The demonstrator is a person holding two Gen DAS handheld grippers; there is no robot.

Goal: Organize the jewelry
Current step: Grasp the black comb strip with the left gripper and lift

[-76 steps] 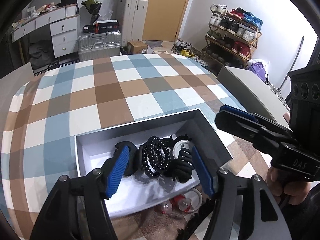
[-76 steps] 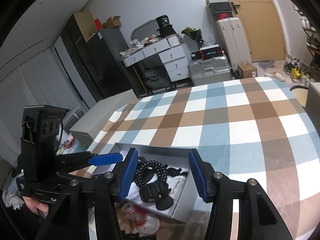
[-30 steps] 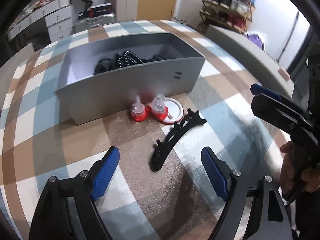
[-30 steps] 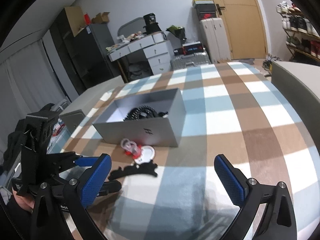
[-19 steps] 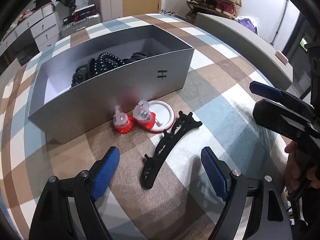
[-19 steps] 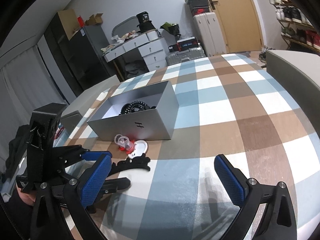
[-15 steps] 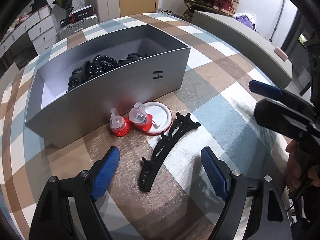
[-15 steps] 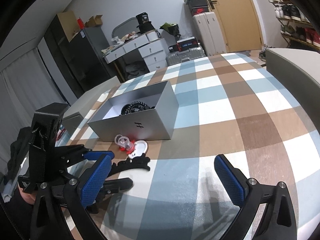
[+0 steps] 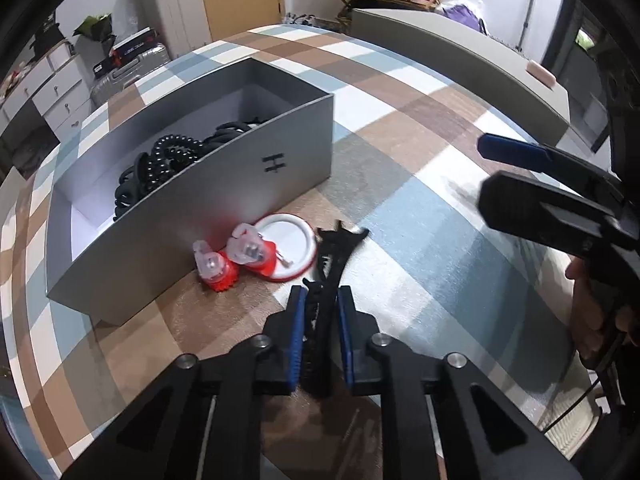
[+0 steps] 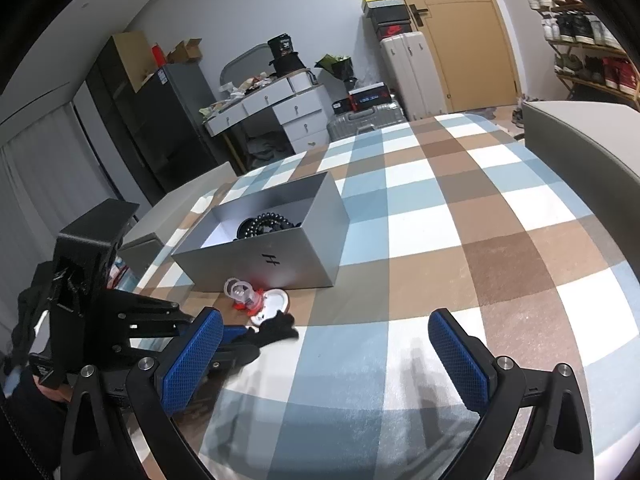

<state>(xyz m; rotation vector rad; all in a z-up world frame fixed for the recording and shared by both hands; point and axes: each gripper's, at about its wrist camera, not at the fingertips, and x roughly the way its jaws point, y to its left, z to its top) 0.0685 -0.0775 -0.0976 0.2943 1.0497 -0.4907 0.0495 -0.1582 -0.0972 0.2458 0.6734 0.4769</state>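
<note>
**Left gripper clamped on the black hair clip in front of the grey box**

Nearest the left wrist camera, the left gripper has its blue pads closed in on a long black hair clip. The clip's near end sits pinched between the pads, and its far, forked end reaches forward over the checked cloth toward the white disc. From the right wrist view the same clip shows as a dark shape poking out beyond the left gripper, low over the cloth; whether it rests on the cloth or is lifted clear cannot be told.

The right gripper hangs to the right of the clip, its jaws spread wide with nothing between them but cloth. In the left wrist view it comes in from the right edge, apart from the clip.

Just beyond the clip's tip lies a white disc with a red rim, and touching its left side are two small red-and-clear pieces. These lie right against the front wall of the grey box, which is open-topped and marked with a small black sign. Inside it are a coiled black bead string and other black items piled toward the right half.

Behind the table stand white drawers, silver suitcases, a wooden door and a shoe rack.
</note>
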